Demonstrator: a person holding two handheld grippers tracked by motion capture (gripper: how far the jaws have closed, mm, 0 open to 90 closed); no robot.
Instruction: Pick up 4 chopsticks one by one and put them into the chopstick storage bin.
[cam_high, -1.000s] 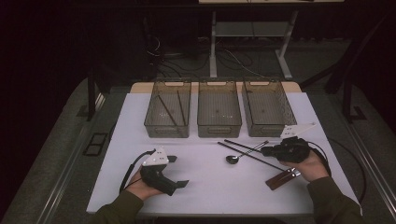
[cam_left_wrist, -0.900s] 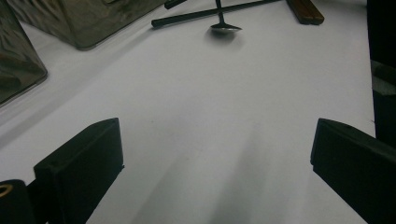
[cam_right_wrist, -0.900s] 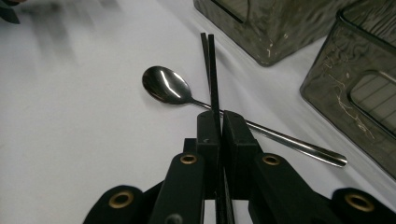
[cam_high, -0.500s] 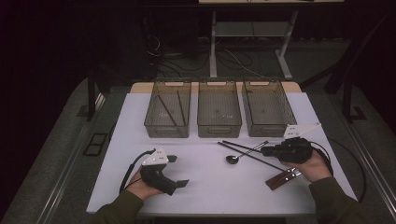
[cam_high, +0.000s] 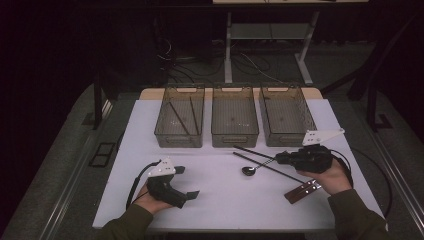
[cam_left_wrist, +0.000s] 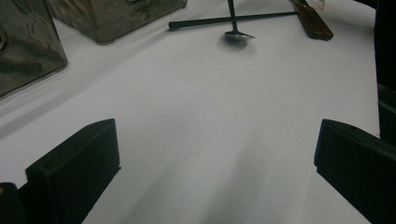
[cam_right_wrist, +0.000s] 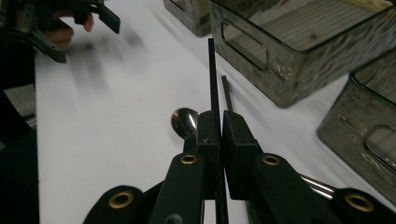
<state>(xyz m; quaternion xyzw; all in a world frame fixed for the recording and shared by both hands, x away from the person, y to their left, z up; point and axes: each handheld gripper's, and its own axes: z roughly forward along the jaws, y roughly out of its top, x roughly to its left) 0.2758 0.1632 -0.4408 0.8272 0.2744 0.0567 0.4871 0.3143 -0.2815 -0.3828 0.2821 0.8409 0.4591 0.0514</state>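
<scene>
**Right gripper pinches a black chopstick in front of three bins**

Three clear plastic bins stand in a row at the far side of the white table (cam_high: 220, 200): the left bin (cam_high: 179, 131) holds two dark chopsticks, while the middle bin (cam_high: 234, 131) and the right bin (cam_high: 286, 131) look bare. Just in front of the middle bin lie two black chopsticks, a metal spoon (cam_high: 250, 170) and a brown flat piece (cam_high: 302, 191).

The high view shows both hands. The right gripper view adds the grip itself: the right gripper (cam_right_wrist: 220, 126) has its jaws pressed together on one thin, straight black chopstick (cam_right_wrist: 212, 70), which runs out ahead between the pads; the second chopstick (cam_right_wrist: 227, 95) lies just beside it, the spoon's bowl left of the jaws. The left gripper (cam_left_wrist: 217, 163), spread wide with nothing between its jaws, rests on the table well in front of the left bin.
</scene>
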